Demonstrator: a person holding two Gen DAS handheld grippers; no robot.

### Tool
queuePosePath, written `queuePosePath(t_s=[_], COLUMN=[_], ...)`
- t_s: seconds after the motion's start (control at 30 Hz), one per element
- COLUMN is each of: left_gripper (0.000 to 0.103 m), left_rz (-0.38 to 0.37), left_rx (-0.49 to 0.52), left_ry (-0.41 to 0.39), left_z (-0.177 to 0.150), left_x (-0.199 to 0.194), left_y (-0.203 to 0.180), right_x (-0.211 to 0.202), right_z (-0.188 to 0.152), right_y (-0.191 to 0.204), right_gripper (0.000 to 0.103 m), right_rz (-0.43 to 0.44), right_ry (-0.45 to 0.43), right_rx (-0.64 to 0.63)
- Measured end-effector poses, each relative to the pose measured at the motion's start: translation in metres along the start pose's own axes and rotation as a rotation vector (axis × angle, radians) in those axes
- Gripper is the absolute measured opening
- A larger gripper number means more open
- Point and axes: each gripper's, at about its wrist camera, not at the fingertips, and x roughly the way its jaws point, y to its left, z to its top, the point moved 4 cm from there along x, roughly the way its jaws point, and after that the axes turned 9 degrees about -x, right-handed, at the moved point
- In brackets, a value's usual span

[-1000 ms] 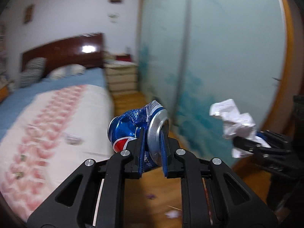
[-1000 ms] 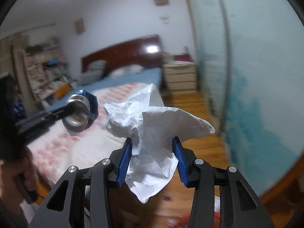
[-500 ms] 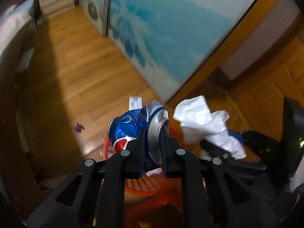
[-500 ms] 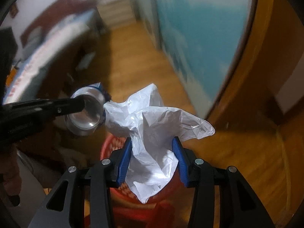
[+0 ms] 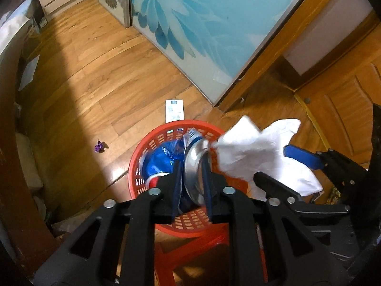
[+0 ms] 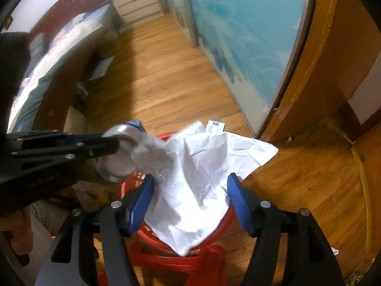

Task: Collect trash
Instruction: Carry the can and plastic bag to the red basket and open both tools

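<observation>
wooden floor [image 5: 100, 76]: only left view shows purple scrap [image 5: 98, 145]; both jaws opening around can [image 5: 190, 164], paper [image 6: 202, 174].

Wooden floor [image 5: 100, 76], blue floral panels [image 5: 202, 19]

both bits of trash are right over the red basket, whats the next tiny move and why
Probably just let both go. The crushed can and the crumpled paper hang over the red basket, and both sets of jaws are opening. The right hand-held gripper already stands clear of the paper; the left hand-held gripper has the can between its jaws. Open wider so both drop in.
</observation>
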Motion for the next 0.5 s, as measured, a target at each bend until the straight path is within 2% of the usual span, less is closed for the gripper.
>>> queuePosePath(t_s=[0.03,0.1,0.37,0.5], left_gripper=[0.046,0.059,0.060,0.063], left_rz=[0.004,0.001,-0.015,-0.031], left_rx=[-0.002,-0.011,-0.029,-0.068], left_ry=[-0.006,-0.031,-0.063,-0.116], left_z=[0.001,0.001,0.002,0.006], left_x=[-0.002,-0.008,-0.021,-0.040], left_y=[-0.001,-0.002,-0.001,0.009], right_x=[-0.002,-0.006,-0.031,-0.044], right_z=[0.000,0.000,0.013,0.026], right_y=[0.001,0.001,0.007,0.015], right_gripper=[0.066,0.066,0.067,0.067], right_rz=[-0.004,-0.015,-0.055,-0.060], right_ry=[0.000,-0.008,-0.079,-0.114], right_rx=[0.001,-0.002,-0.021,-0.040])
